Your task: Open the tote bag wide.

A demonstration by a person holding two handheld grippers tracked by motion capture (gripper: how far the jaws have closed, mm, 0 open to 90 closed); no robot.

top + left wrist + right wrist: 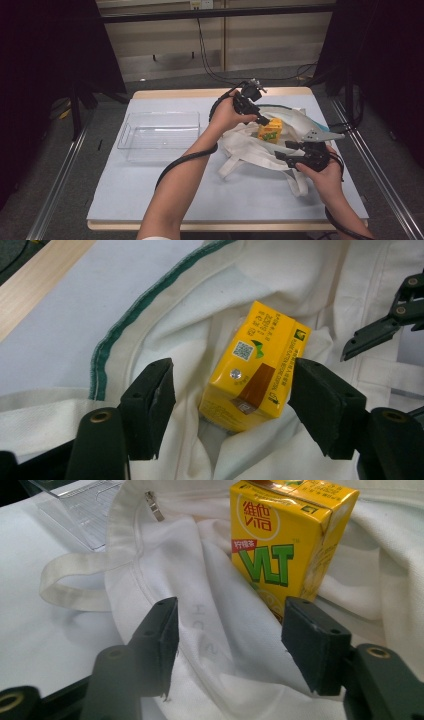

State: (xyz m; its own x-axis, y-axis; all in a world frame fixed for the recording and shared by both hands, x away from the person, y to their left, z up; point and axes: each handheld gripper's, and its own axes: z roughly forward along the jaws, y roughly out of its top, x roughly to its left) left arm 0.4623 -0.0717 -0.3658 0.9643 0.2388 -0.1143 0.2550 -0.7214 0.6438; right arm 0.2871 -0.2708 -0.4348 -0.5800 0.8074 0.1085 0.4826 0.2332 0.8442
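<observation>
The yellow VLT drink carton [270, 129] sat in the white tote bag [250, 150] on the tabletop's [150, 190] right; both the left hand-held gripper [262, 120] and the right hand-held gripper [284, 150] stood apart, gripping nothing.

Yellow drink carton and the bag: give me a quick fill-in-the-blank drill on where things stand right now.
1. The yellow drink carton sits in the folds of the white cloth ____.
2. The jaws of the left gripper stand ____ on either side of the carton, with a gap on each side.
3. The clear plastic ____ lies on the table to the left of the bag.
4. The right gripper, jaws apart, points at the carton's face with the green letters ____.

Missing words: bag; open; tray; VLT
</observation>
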